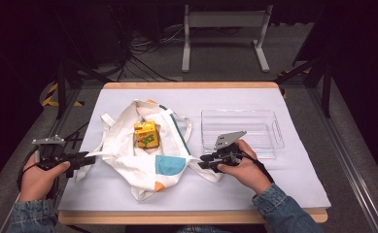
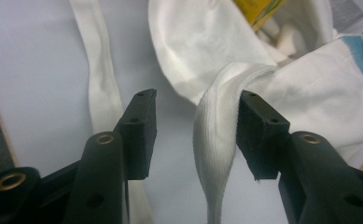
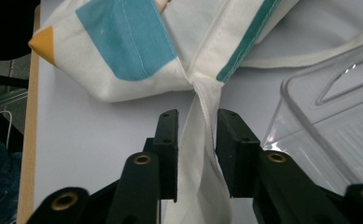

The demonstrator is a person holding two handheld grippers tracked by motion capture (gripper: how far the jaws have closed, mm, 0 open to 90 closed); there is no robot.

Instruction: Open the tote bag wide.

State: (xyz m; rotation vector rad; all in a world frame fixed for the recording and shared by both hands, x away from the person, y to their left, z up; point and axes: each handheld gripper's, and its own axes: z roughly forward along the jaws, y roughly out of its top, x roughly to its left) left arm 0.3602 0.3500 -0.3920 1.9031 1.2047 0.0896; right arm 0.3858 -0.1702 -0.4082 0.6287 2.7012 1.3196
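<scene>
A white cloth tote bag (image 1: 143, 160) with a blue patch and teal trim lies open on the white table, with a yellow carton (image 1: 146, 134) in its mouth. At the bag's left side is my left gripper (image 1: 90, 158). In the left gripper view its jaws (image 2: 198, 102) stand open around a fold of white strap (image 2: 214, 140), which touches the right-hand pad alone. My right gripper (image 1: 201, 161) is at the bag's right corner. Its jaws (image 3: 198, 116) stand apart around the bag's other strap (image 3: 200, 154) without pinching it.
A clear plastic tray (image 1: 240, 127) stands empty just behind the right gripper, and its corner (image 3: 328, 121) is close to the right jaw. A loose strap (image 2: 102, 84) lies on the table left of the left gripper. The table's front edge (image 1: 191, 216) is near both hands.
</scene>
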